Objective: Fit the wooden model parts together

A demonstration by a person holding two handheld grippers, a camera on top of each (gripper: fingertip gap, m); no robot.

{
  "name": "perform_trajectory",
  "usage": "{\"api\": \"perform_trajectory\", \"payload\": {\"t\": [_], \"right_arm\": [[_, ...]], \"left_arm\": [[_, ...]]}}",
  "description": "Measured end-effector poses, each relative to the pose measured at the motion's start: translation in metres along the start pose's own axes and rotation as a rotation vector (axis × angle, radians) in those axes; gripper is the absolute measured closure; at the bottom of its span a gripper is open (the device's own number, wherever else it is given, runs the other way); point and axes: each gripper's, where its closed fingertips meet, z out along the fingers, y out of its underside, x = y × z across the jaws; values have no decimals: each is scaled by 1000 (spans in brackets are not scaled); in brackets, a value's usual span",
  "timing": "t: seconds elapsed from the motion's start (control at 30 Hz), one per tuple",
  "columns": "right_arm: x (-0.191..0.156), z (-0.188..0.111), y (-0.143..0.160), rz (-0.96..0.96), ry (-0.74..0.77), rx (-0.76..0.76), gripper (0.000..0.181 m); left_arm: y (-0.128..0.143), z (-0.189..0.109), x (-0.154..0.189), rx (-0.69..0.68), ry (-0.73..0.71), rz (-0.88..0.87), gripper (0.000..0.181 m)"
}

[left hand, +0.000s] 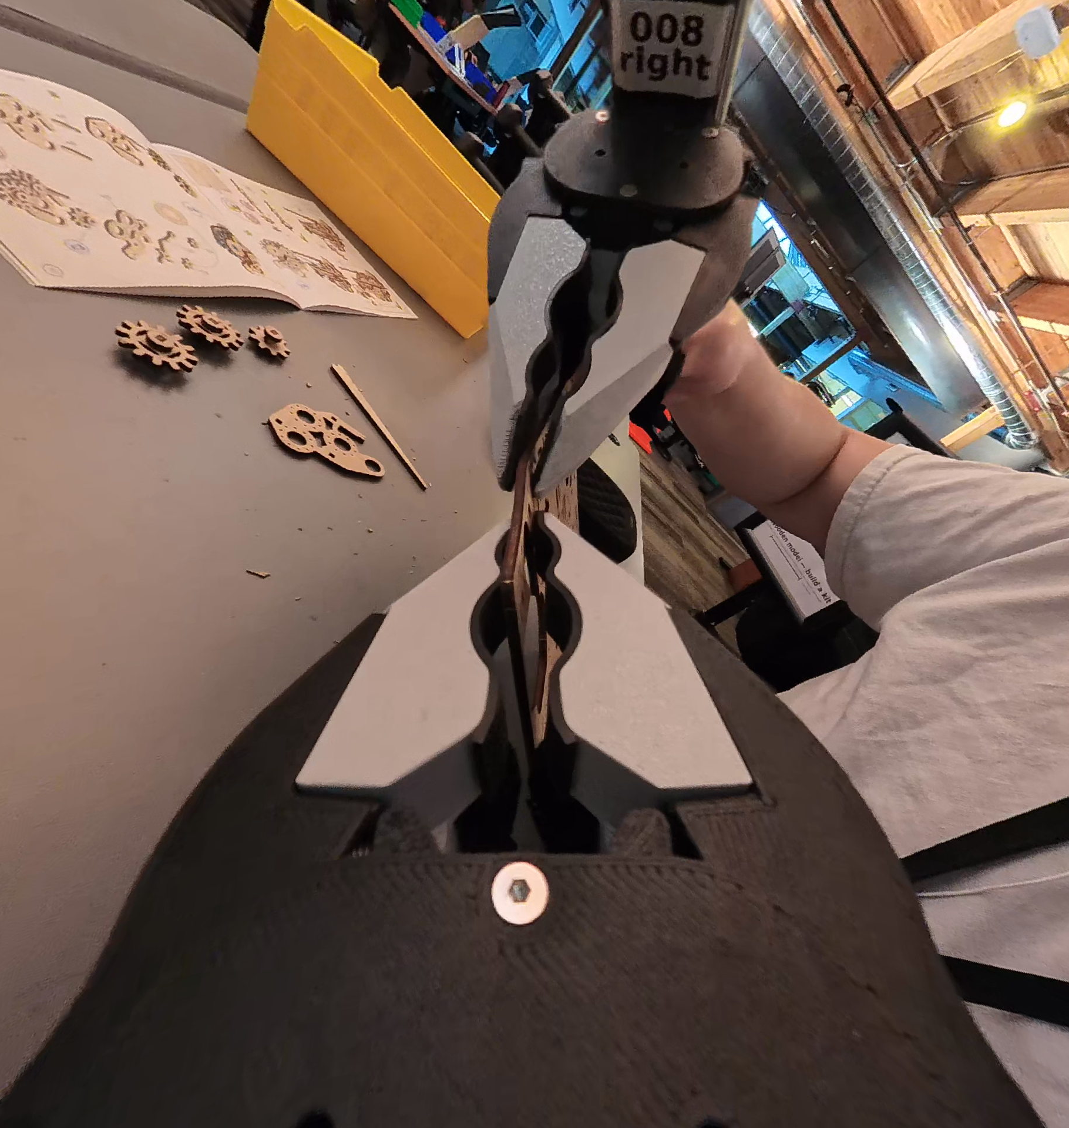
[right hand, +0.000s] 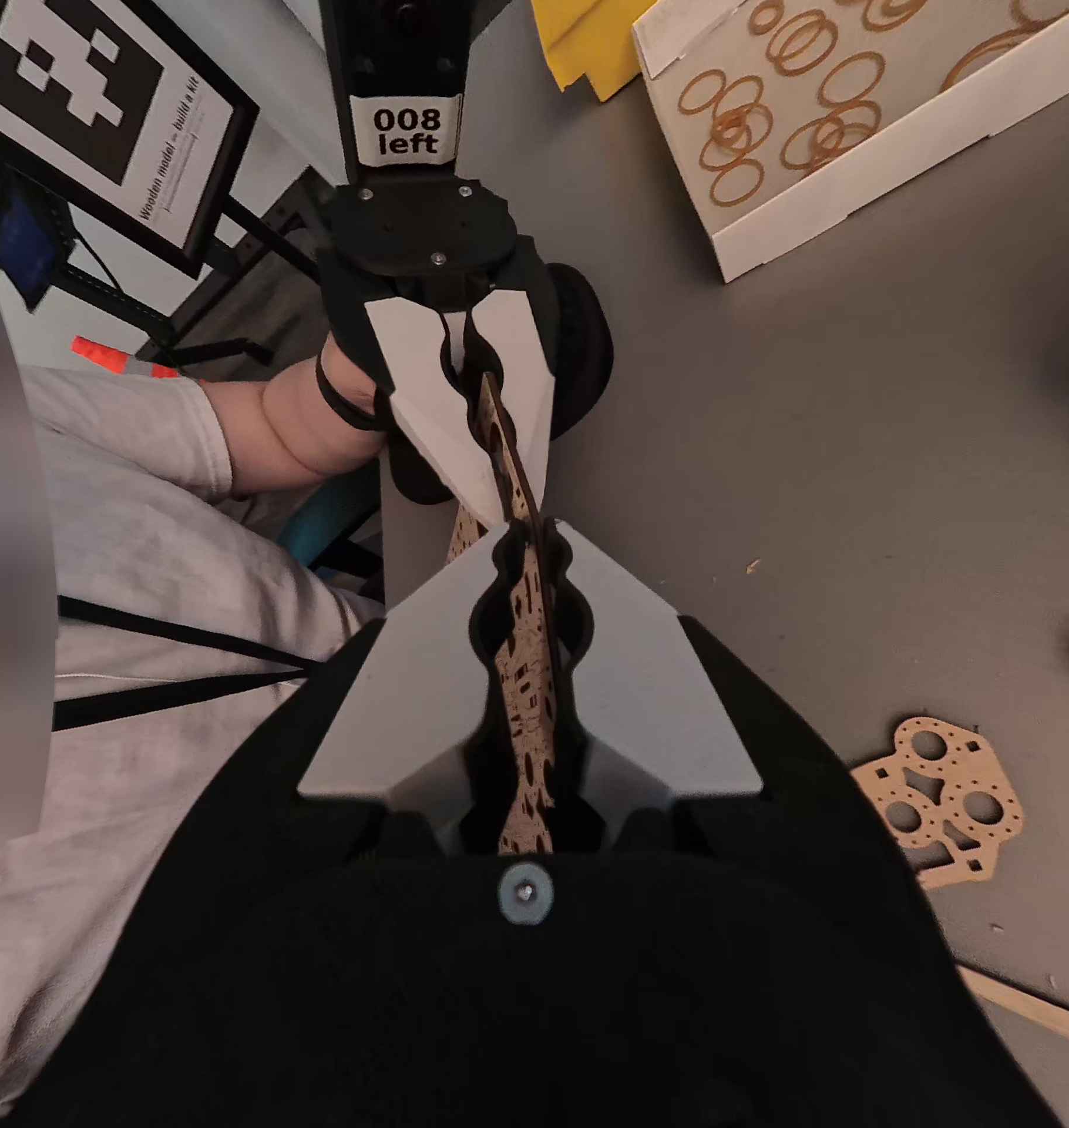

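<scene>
Both claws meet tip to tip above the table edge, each pinching a thin wooden plate seen edge-on. The left gripper (left hand: 529,537) is closed on a wooden plate (left hand: 523,586) that runs up the slot between its two pale fingers (left hand: 422,671) and pokes out past the tips. Opposite it, the right gripper (left hand: 523,482) comes down from above, jaws also squeezed together, w/ a person's hand (left hand: 758,415) behind it and a light sleeve (left hand: 959,610) lower right.

From the right wrist view the right gripper (right hand: 529,531) clamps a perforated wooden sheet (right hand: 529,702), pale face w/ many small cut-outs, lying lengthwise between the fingers from the base to the tips. The left gripper (right hand: 511,506) faces it from above, closed on its dark-edged plate (right hand: 507,439). The two pieces overlap right at the fingertips, side by side and touching or very nearly so; can't tell whether they're one piece or two slotted together.

On the grey table (left hand: 154,610), well apart from the claws: three wooden gears (left hand: 199,342) in a row, a flat holed plate (left hand: 324,439), and a thin wooden stick (left hand: 378,424) just beside that plate. Farther back an open instruction booklet (left hand: 154,207) and a yellow bin (left hand: 367,159). In the right wrist view a similar holed plate (right hand: 941,799) lies to the right of the claw, and a white cardboard tray (right hand: 874,201) w/ rubber bands (right hand: 745,128) sits top right.
</scene>
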Motion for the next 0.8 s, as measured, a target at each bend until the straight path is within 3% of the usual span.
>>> {"api": "perform_trajectory", "payload": {"t": [0.37,0.47,0.57,0.8], "right_arm": [[6,3,6,-98,89,-21,175],[7,2,5,-73,71,-16,174],[-4,-4,1,-61,-59,15,176],[-2,-5,3,-133,6,-96,175]], "left_arm": [[4,2,-6,-27,-29,-7,180],[3,2,-6,-19,-9,-32,180],[0,2,5,1,76,-31,180],[1,2,2,-9,51,-3,180]]}}
